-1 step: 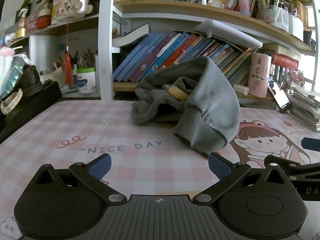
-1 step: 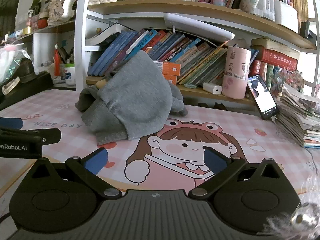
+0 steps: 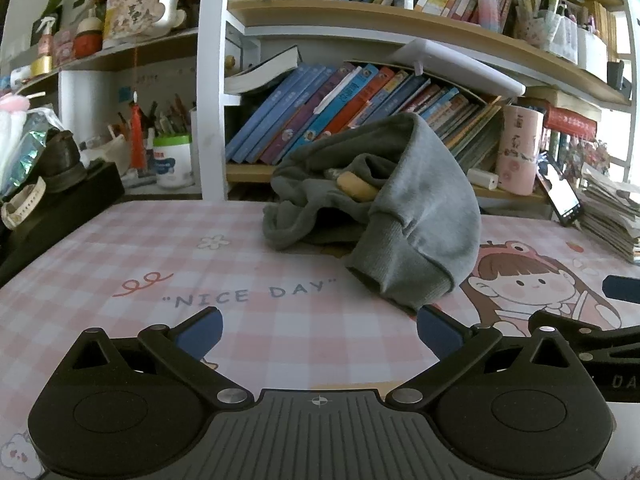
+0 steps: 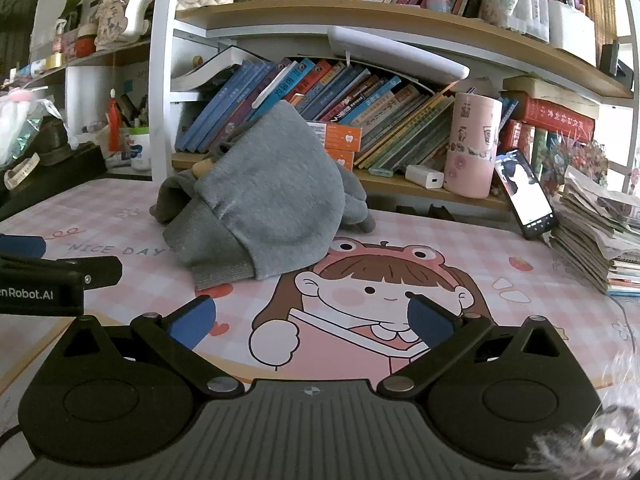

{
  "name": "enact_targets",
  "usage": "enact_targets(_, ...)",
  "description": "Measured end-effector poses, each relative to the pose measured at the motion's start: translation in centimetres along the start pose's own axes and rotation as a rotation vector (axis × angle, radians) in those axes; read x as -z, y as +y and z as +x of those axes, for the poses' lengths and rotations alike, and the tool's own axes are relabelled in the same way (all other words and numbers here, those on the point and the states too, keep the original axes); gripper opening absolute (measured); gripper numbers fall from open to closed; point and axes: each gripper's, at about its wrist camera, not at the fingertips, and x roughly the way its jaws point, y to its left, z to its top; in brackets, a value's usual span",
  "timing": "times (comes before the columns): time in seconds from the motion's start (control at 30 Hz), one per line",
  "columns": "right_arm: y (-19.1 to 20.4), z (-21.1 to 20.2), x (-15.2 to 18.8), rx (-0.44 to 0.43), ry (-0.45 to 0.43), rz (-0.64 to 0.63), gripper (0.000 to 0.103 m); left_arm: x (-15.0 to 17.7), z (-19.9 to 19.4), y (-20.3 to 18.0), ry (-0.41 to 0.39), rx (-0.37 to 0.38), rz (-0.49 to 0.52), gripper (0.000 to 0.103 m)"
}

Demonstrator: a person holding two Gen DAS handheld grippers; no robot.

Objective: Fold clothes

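Lying in one crumpled heap on the counter [image 3: 120, 248], a single grey sweatshirt [image 3: 424, 208] sat just before the bookshelf [image 4: 360, 12], one ribbed cuff [image 4: 224, 268] hanging toward the cameras and a small tan object poking from its folds. The pink checked mat under it read "NICE DAY" [image 3: 250, 294] beside a cartoon girl [image 4: 380, 292] in a frog cap. Both grippers hovered low over the mat, well short of the cloth: the left gripper [image 3: 320, 330] stood wide apart and held nothing, and the right gripper [image 4: 310, 320] was likewise spread wide and empty. On the left gripper's side, seen from the right wrist, the lettering "enRobot.AI" showed. One pink tumbler [image 4: 472, 144], one white charger [image 4: 426, 176] and one lit phone [image 4: 524, 194] stood near the stacked papers.
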Motion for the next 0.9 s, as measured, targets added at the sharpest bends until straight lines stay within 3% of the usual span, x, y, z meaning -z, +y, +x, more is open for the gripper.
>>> enact_targets(0.9,0.15,0.36,-0.12,0.006,0.024,-0.010,0.103,-0.06,0.01,0.05,0.005,0.019,-0.004,0.103)
